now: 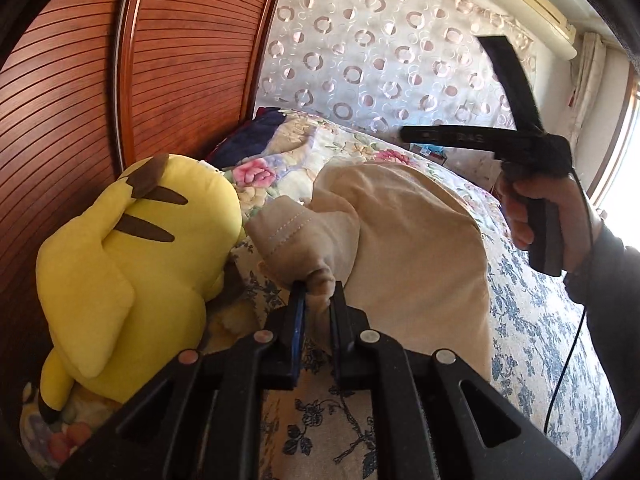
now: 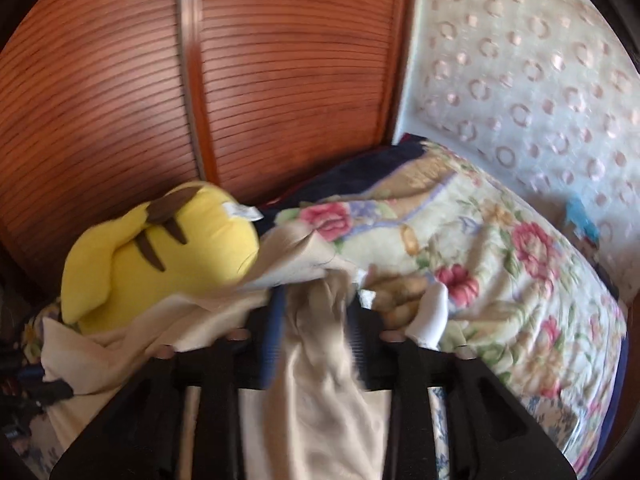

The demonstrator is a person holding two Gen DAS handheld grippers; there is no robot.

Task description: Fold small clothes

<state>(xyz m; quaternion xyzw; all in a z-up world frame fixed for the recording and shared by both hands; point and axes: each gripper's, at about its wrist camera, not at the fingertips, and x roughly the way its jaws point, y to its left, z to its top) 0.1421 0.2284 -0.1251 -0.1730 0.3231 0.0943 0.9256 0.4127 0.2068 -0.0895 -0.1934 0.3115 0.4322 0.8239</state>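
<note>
One cream cotton garment [image 1: 420, 240] is lying half-folded on the floral quilted bedspread [image 1: 540, 320].
The left gripper [image 1: 318, 294] is pinching its stitched hem; the right gripper [image 2: 316, 328] is standing apart around loose cloth, so folding looks barely begun.

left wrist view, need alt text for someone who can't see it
The left claw is shut on a bunched corner of a cream garment spread over a floral bedspread. A yellow plush toy lies to its left against wooden slatted doors. At right, a hand holds the right claw above the bed, jaws wide apart and empty.
</note>
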